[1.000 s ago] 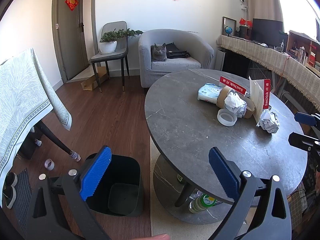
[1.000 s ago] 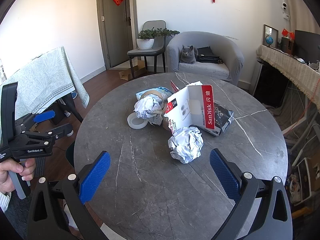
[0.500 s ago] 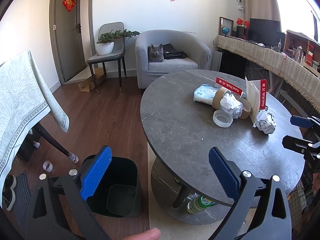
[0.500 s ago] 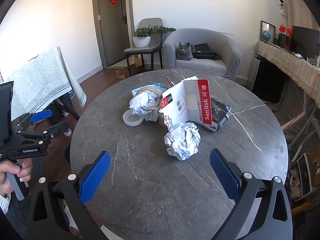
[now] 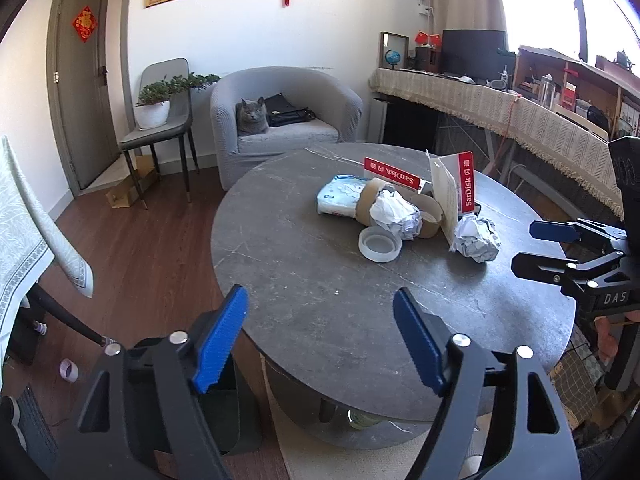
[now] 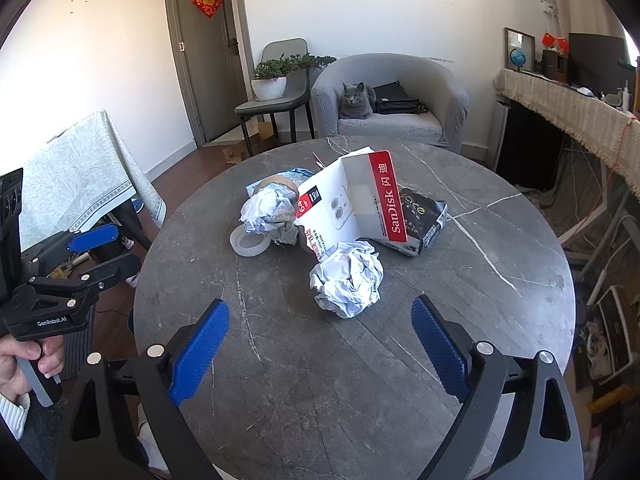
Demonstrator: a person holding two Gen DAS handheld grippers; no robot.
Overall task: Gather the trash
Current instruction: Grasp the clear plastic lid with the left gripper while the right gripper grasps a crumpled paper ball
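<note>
change since a second back: my left claw (image 5: 320,336) has swung off the floor side toward the round table (image 6: 500,320), so the black bin (image 5: 228,412) now sits half hidden behind its left finger at 7 o'clock. jaws of both claws have just been closing a little, nothing between them; both stand apart and bare. my right claw (image 6: 320,348) looks much as it did, hovering over the near tabletop.

count, trash on table:
- crumpled paper balls, two: one (image 6: 347,278) just past my right claw at 12 o'clock, one (image 6: 266,214) at 11 o'clock, resting in a cardboard tape ring (image 5: 428,216).
- clear tape roll (image 6: 249,243), one, touching the far ball.
- sandisk card box (image 6: 352,204), one, opened, standing behind the near ball.
- dark foil packet (image 6: 420,218), one, at 1 o'clock under the box edge.
- tissue pack (image 5: 340,196), one, behind the ring.

surroundings: grey cat (image 6: 356,102), one, on armchair (image 6: 440,92); chair with potted plant (image 6: 272,76). the box screens part of the pile from my right side.
</note>
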